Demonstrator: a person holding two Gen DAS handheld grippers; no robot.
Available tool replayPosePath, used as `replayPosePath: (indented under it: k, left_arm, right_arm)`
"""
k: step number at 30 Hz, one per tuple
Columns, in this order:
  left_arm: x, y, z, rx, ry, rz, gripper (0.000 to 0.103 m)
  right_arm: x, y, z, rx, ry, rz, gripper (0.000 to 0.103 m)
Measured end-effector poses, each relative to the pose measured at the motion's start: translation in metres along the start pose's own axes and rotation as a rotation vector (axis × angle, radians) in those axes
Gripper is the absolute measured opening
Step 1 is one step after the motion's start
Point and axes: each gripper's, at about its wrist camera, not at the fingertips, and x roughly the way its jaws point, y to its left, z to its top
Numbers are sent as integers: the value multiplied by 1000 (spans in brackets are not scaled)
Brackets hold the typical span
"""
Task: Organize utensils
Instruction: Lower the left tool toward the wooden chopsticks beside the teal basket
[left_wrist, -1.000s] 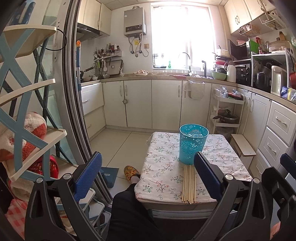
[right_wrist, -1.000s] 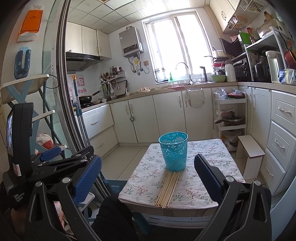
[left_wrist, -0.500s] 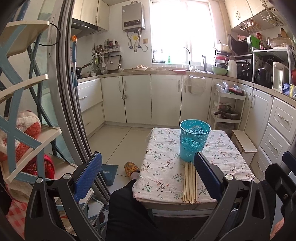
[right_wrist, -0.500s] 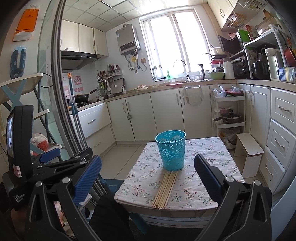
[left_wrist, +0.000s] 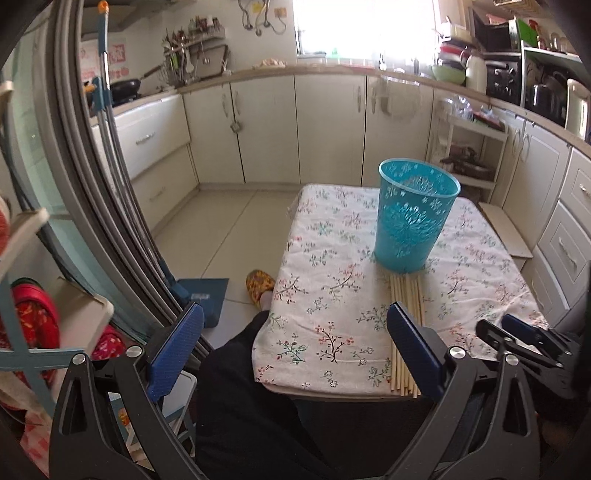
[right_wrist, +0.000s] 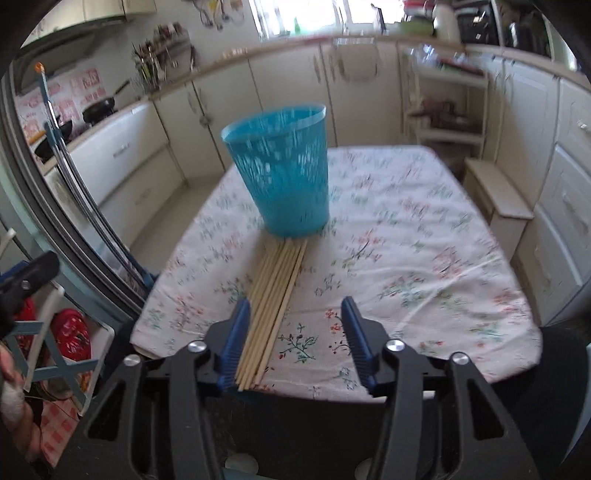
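Note:
A bundle of several wooden chopsticks (right_wrist: 275, 291) lies flat on the floral tablecloth, running from the near table edge up to a teal perforated holder (right_wrist: 284, 177) standing upright. The same chopsticks (left_wrist: 404, 310) and holder (left_wrist: 415, 218) show in the left wrist view. My right gripper (right_wrist: 295, 339) is open and empty over the near table edge, with its left finger just beside the chopsticks' near ends. My left gripper (left_wrist: 295, 350) is wide open and empty, above the person's dark-trousered leg left of the table; its right finger overlaps the chopsticks in view.
The small table (right_wrist: 424, 258) stands in a kitchen with cream cabinets (left_wrist: 266, 129) behind. A wooden stool (right_wrist: 495, 192) and drawers (right_wrist: 569, 206) are to the right. A curved door frame (left_wrist: 92, 206) and a shelf rack (left_wrist: 33, 295) are on the left. A slippered foot (left_wrist: 260, 286) rests on the floor.
Both grippers have moved forward and tilted down toward the table. The right gripper has narrowed its opening and come close to the chopsticks' near ends; its view is motion-blurred.

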Motion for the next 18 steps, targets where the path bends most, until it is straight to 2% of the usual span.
replayPosePath:
  k: [2,9,15,18]
  left_arm:
    - [18,-1,1,-6,31,-5,95]
    - [71,-14,5,-4,106,-18,95]
    - [104,-26,5,12,157,-19,95]
    - [117,-32,6,18,177,-31,95]
  right_arm:
    - [24,-3,5,-3,39,-12,40]
    - [86,0,27,29,74,15,27]
    - [106,3,33,18,83,25,24]
    - [105,1,34,-13,84,30,19]
